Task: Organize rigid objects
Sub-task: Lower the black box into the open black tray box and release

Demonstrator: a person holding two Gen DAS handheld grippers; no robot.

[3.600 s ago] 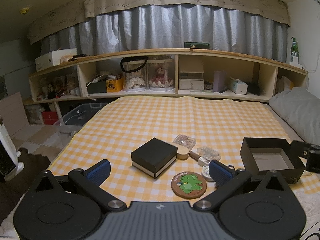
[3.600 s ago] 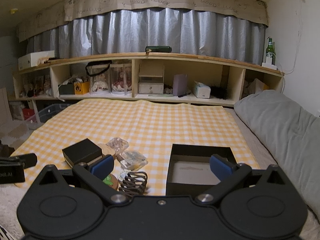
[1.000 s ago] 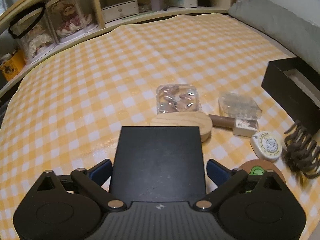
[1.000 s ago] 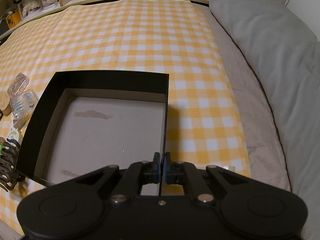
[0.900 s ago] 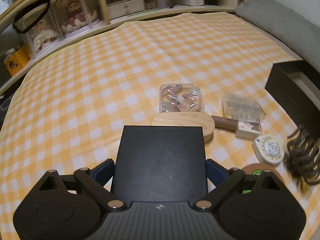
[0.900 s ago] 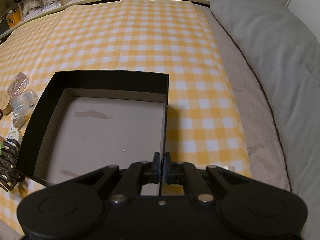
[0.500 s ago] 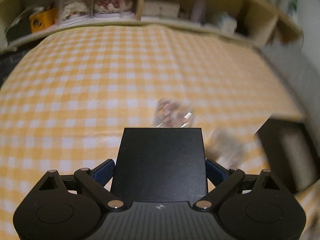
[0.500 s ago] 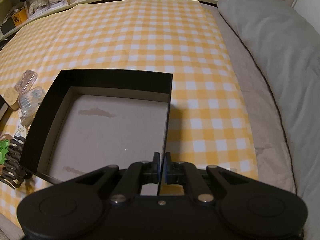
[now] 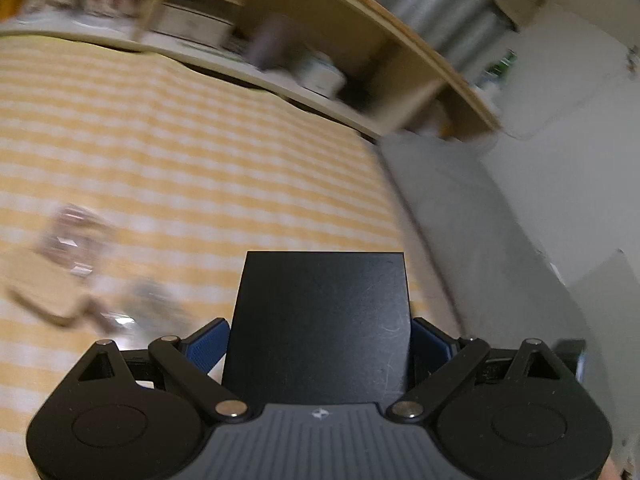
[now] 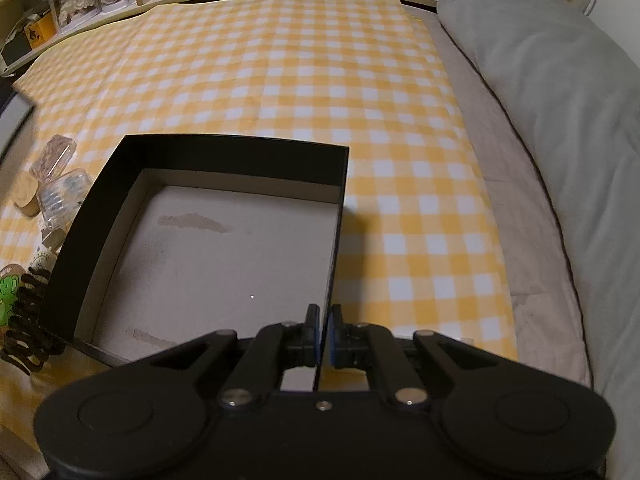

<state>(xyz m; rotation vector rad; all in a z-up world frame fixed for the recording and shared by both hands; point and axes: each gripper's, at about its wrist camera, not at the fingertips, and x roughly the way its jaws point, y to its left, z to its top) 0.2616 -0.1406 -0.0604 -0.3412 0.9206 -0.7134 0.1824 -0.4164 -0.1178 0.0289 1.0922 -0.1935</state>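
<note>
1. While our left gripper (image 9: 320, 338) clamps the black box (image 9: 320, 320) above the blurred yellow checked cloth (image 9: 180, 168), we see little else sharply.
2. Our right gripper (image 10: 323, 334) pinches the wall of the open tray (image 10: 224, 152), which rests on the cloth beside the hair clip (image 10: 28, 320).

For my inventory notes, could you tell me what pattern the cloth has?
Yellow-and-white checks; the cloth shows best in the right wrist view.

A smooth, faintly scuffed black box (image 9: 320, 320) with a satin sheen; an open box (image 10: 120, 184) of matt black card lined in stained grey board; yellow-checked woven cloth (image 10: 320, 60); soft grey fabric pillow (image 10: 560, 120); pale wooden shelving (image 9: 400, 20).
</note>
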